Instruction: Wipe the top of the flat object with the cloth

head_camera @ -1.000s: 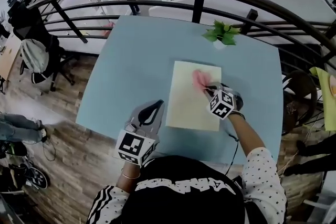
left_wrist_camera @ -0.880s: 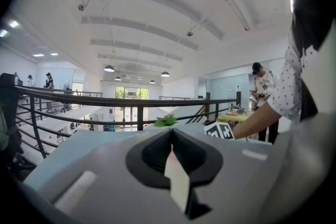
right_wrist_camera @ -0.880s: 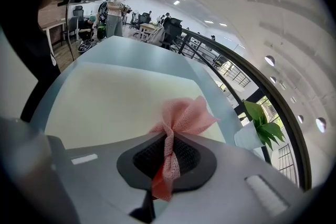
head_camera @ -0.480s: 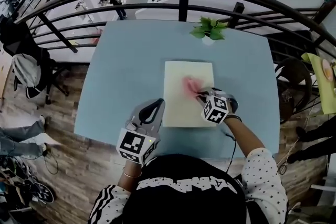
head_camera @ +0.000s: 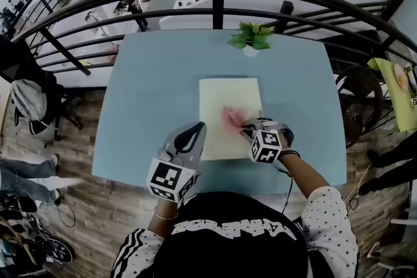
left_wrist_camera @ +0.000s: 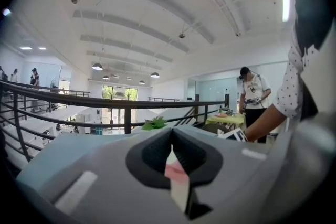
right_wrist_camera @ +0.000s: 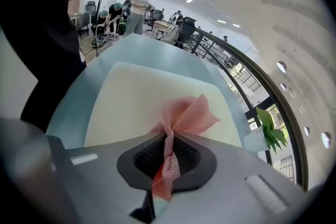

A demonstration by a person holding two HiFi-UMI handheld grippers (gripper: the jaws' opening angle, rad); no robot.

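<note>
Head view: right gripper (head_camera: 245,126), pinching the pink cloth (head_camera: 231,119), has slid nearer over the pale sheet (head_camera: 228,94) on the blue table (head_camera: 156,88). The sheet's long axis points toward the plant (head_camera: 251,37). Left gripper (head_camera: 194,131) has its jaws together.

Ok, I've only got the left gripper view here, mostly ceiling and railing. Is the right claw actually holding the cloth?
Observer: Yes. The right claw is shut on the pink cloth, which bunches out ahead of it.
Operator: Is the cloth down on the flat thing?
Observer: It is. It lies on the cream board, in the near right part as the head view shows it.
Operator: And where's my left claw in all this?
Observer: The left claw is beside the board's near left edge, over the blue table.
</note>
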